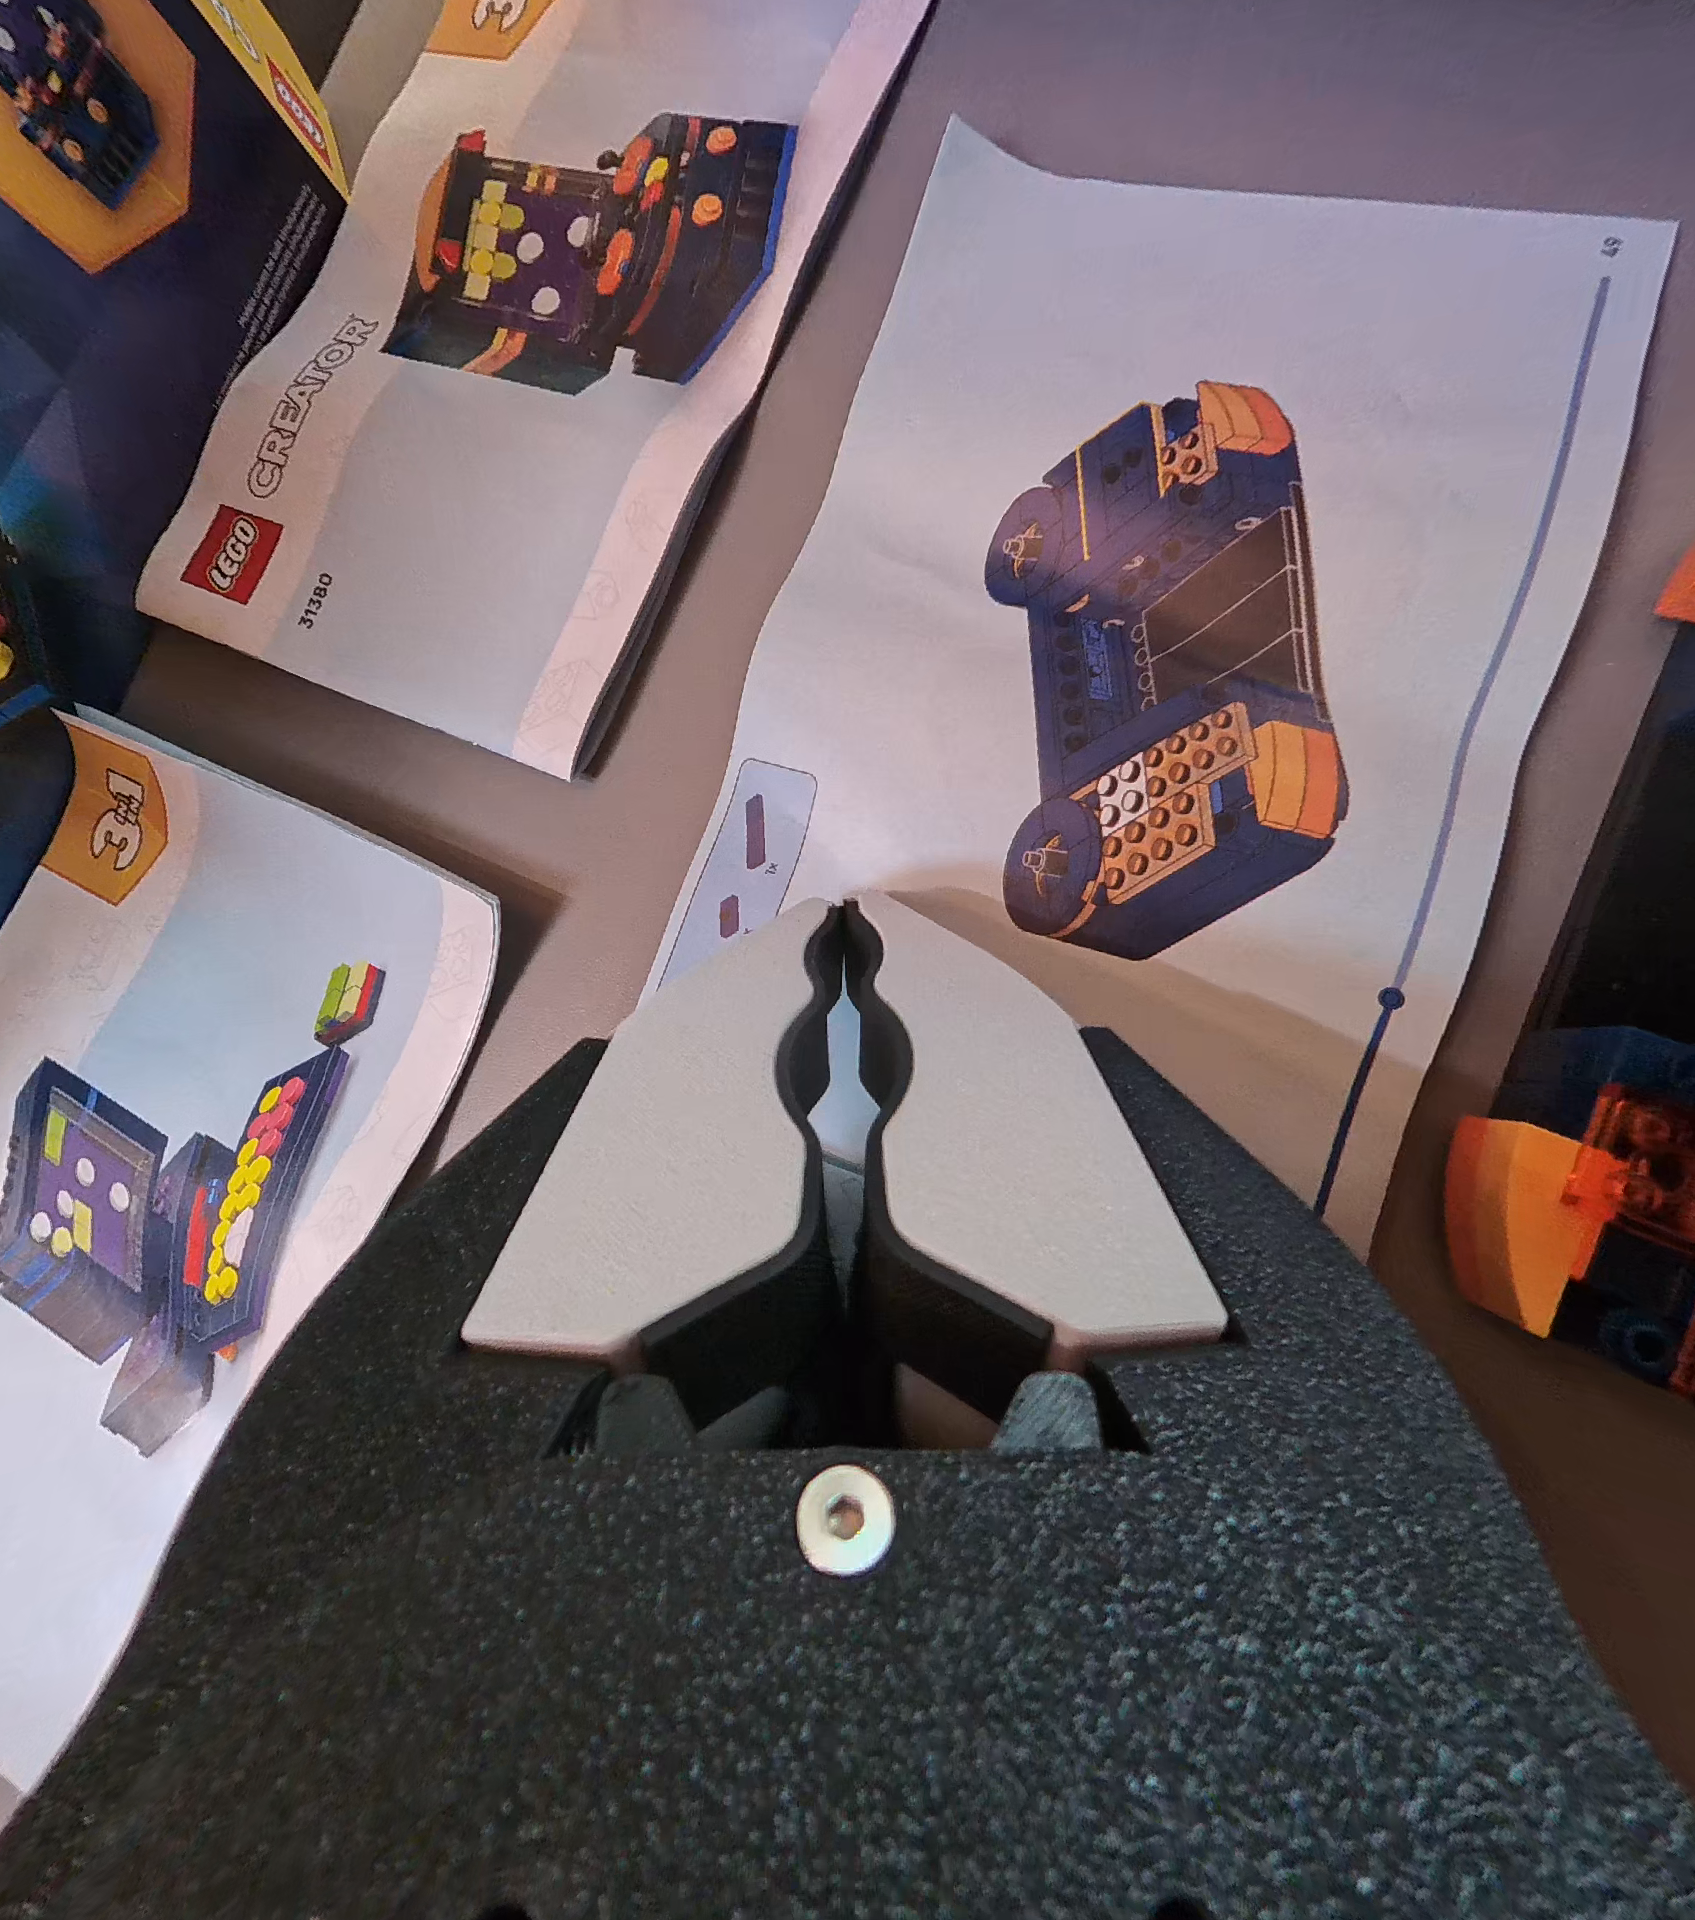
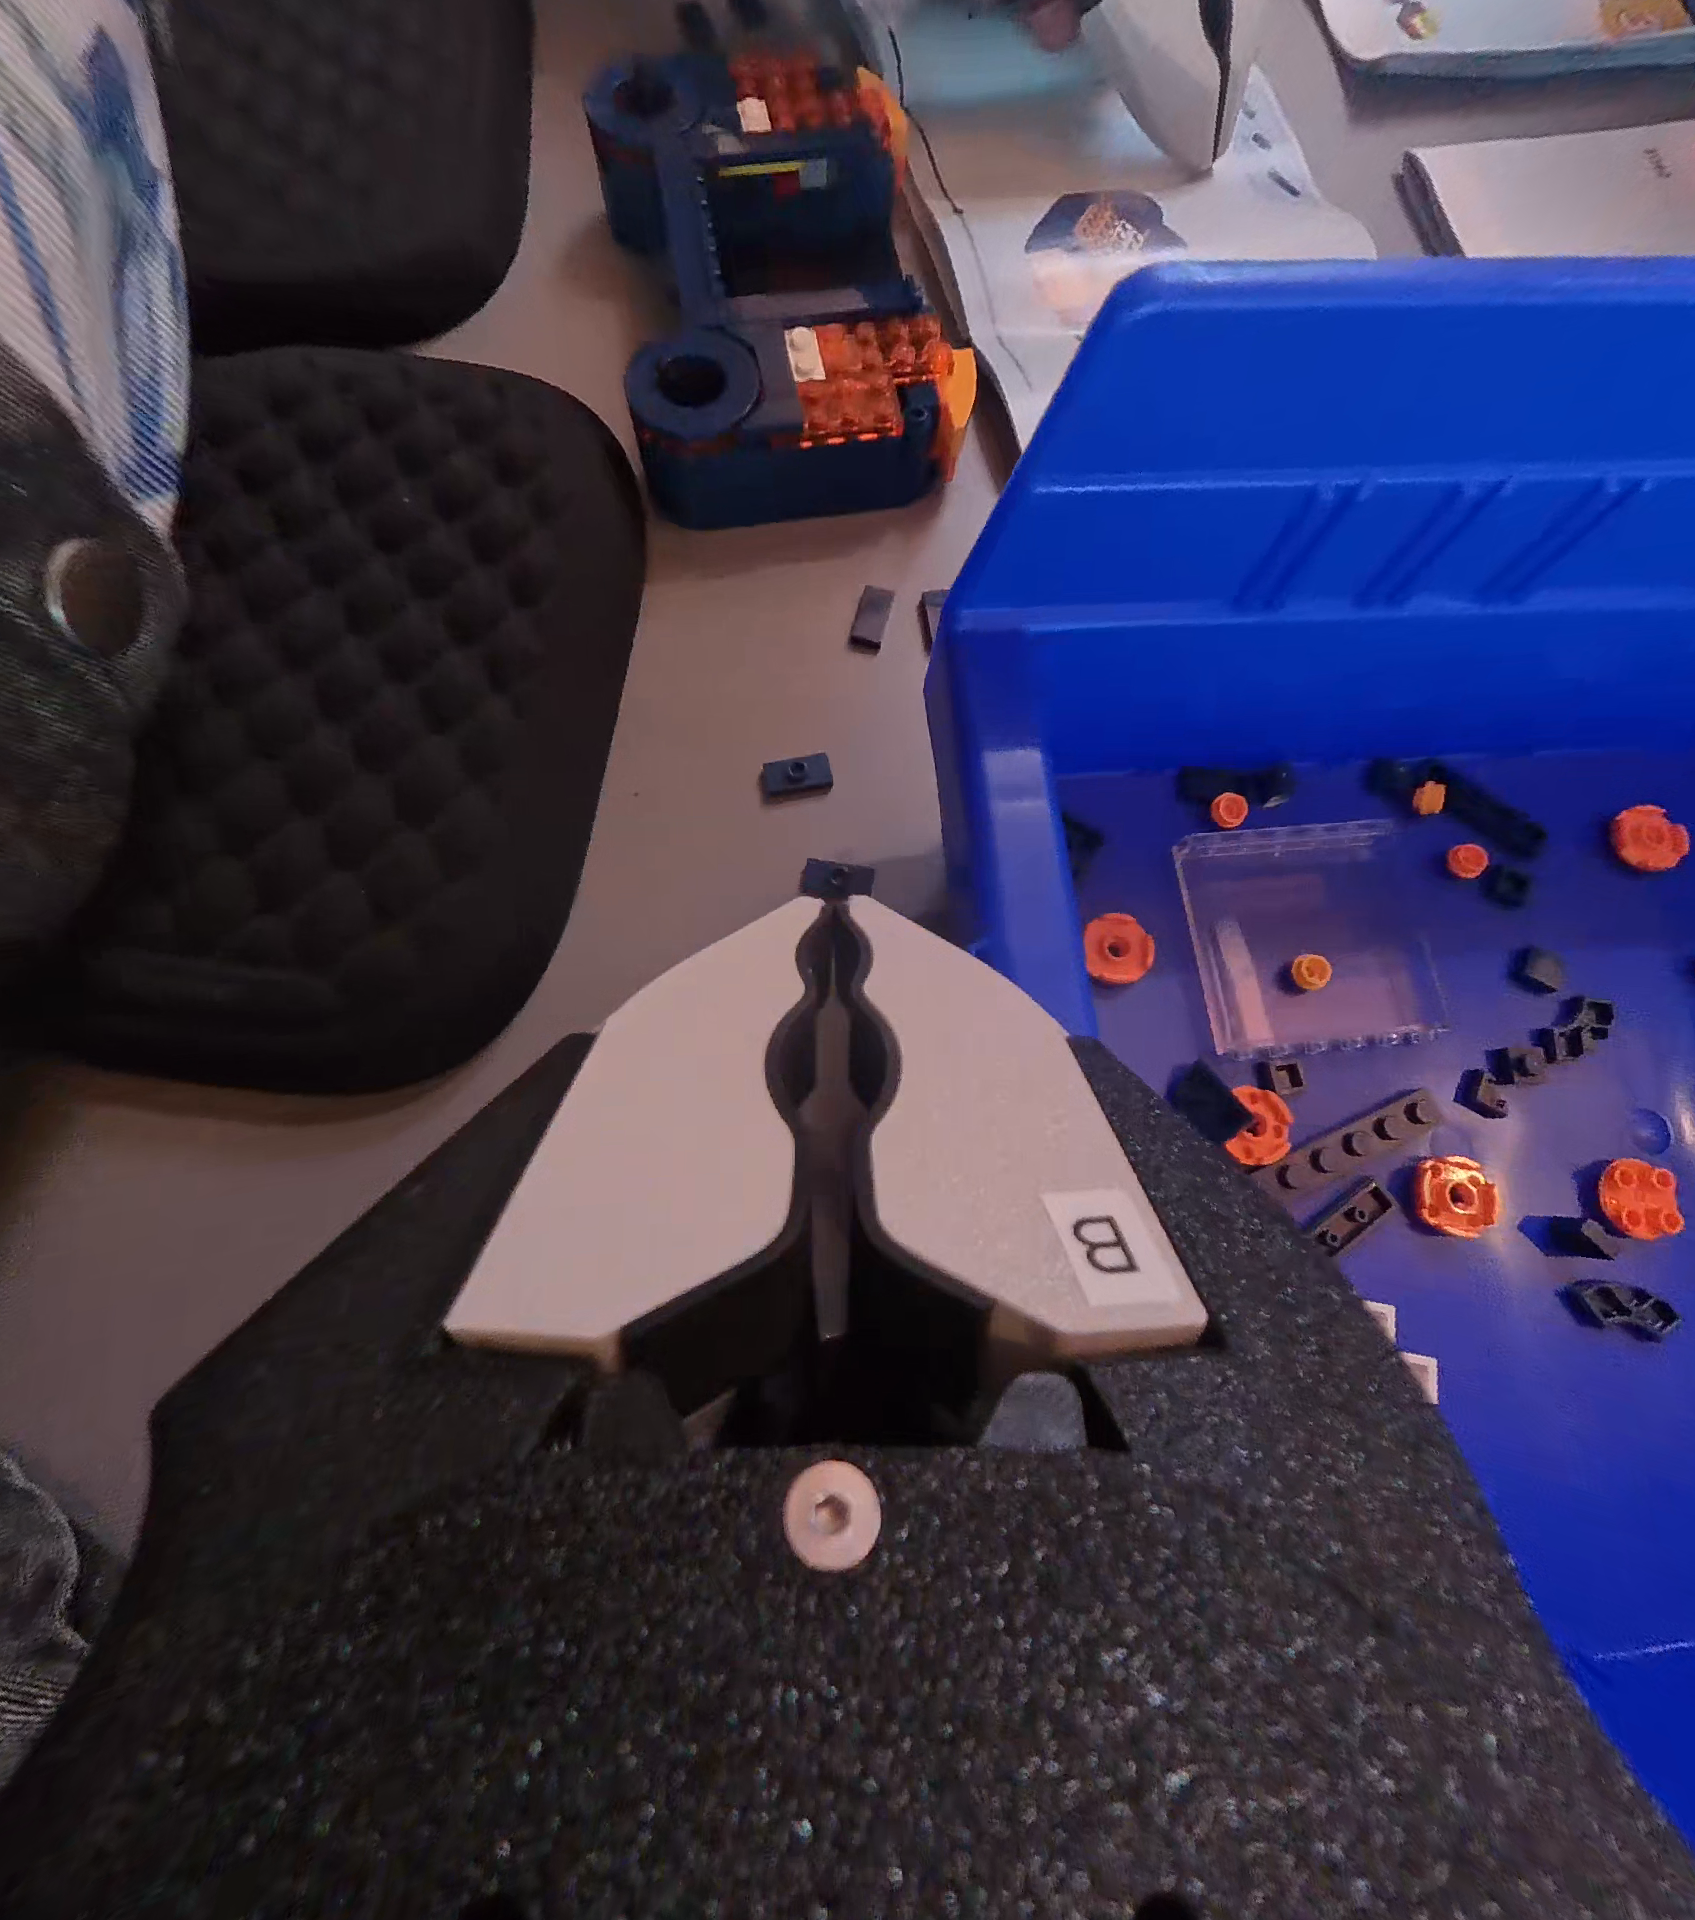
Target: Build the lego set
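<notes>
The partly built dark blue and orange model stands on the table at the far middle; its edge shows at the right of the left wrist view. My right gripper is shut on a small dark blue plate, pinched at the very tips, low over the table beside the blue bin. My left gripper is shut and empty above the open instruction page, which pictures the model. The left gripper also shows far off in the right wrist view.
The bin holds several loose orange round and dark pieces and a clear panel. Three small dark pieces lie on the table beside it. Black foam pads and a person's clothing are left. Booklets and the set's box lie left. My hands' fingertips stand some 30 cm from each other.
</notes>
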The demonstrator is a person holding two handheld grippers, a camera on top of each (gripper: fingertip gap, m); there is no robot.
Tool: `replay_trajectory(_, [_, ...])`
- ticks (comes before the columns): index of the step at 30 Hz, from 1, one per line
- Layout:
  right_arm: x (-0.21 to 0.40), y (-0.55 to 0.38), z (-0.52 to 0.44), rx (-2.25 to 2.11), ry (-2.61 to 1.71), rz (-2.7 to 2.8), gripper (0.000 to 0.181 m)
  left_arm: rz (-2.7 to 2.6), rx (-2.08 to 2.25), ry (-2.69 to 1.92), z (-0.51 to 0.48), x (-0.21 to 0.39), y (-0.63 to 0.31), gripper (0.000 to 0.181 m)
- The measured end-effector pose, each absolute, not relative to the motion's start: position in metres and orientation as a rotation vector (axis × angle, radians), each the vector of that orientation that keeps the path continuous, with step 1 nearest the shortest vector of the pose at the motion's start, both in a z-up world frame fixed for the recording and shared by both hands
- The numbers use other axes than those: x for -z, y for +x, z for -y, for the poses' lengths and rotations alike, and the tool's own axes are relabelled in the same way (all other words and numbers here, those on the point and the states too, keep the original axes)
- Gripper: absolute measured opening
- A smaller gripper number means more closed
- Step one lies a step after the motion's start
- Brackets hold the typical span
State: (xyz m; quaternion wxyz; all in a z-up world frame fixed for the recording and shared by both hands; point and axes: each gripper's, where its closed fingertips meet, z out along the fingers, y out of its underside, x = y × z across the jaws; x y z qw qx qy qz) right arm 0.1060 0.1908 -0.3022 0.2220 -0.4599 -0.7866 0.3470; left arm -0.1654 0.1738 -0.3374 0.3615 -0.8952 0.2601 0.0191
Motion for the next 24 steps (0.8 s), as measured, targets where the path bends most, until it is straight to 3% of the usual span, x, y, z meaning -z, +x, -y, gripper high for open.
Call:
replay_trajectory(10, [0.298,0.099,-0.195,-0.977,-1.278,2.098,0.0,-0.657,-0.032,-2.304,-0.174,0.337,-0.165,0.0])
replay_trajectory(19, [0.244,0.043,-0.153,-1.014,-0.989,1.878,0.008,-0.631,0.064,-2.295,-0.17,0.323,-0.166,0.0])
replay_trajectory(20, [0.245,0.039,-0.152,-0.998,-0.971,1.875,0.008,-0.639,0.086,-2.292,-0.166,0.317,-0.166,0.008])
replay_trajectory(24, [0.258,0.036,-0.155,-1.002,-1.019,1.898,0.007,-0.689,0.138,-2.344,-0.148,0.306,-0.17,0.01])
